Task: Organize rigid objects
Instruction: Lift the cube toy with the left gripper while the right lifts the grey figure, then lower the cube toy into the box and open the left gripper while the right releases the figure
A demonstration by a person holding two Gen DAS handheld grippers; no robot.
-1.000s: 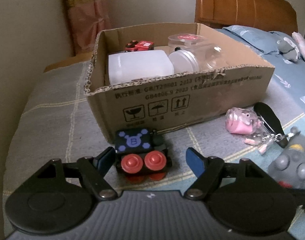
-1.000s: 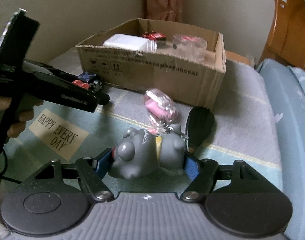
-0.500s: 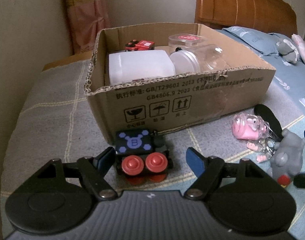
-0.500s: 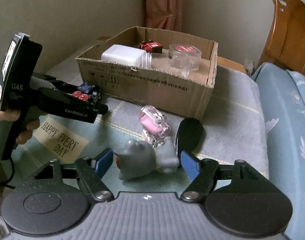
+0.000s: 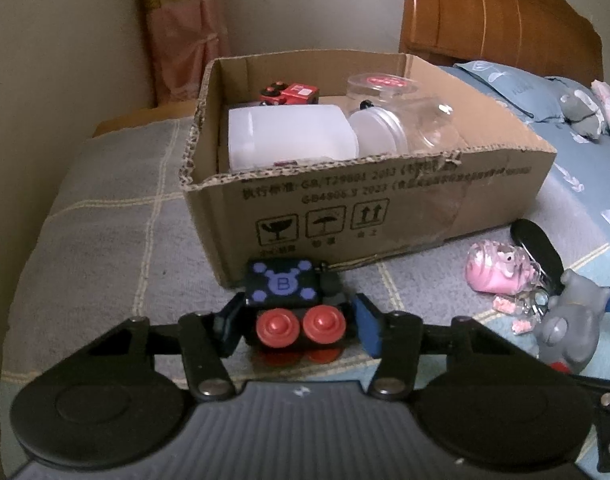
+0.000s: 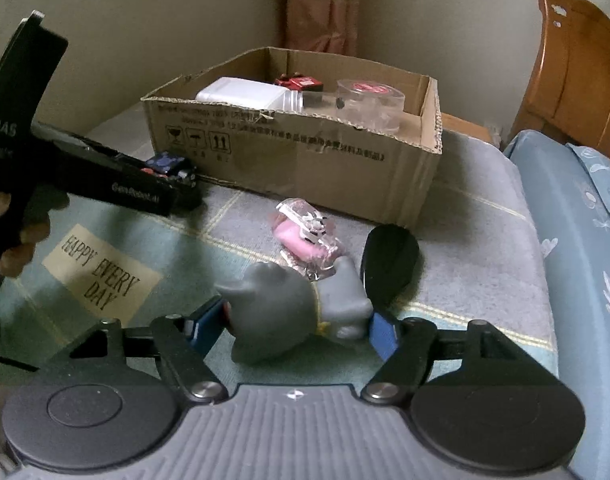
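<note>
A black toy car with red wheels and a blue-patterned top sits on the bed, just before the cardboard box. My left gripper is closing on it, and both pads touch its sides. From the right wrist view the car peeks out past the left gripper's black body. My right gripper is closing on a grey toy animal, with its blue pads against both flanks. That toy also shows low at the right in the left wrist view.
The box holds a white container, a clear jar, a round clear tub and a red toy car. A pink keychain charm and a black oval object lie beside the grey toy. A wooden headboard stands behind.
The left jaws closed in from wide apart onto the toy car. The right jaws widened around the grey toy half a second ago and have come back against it.
</note>
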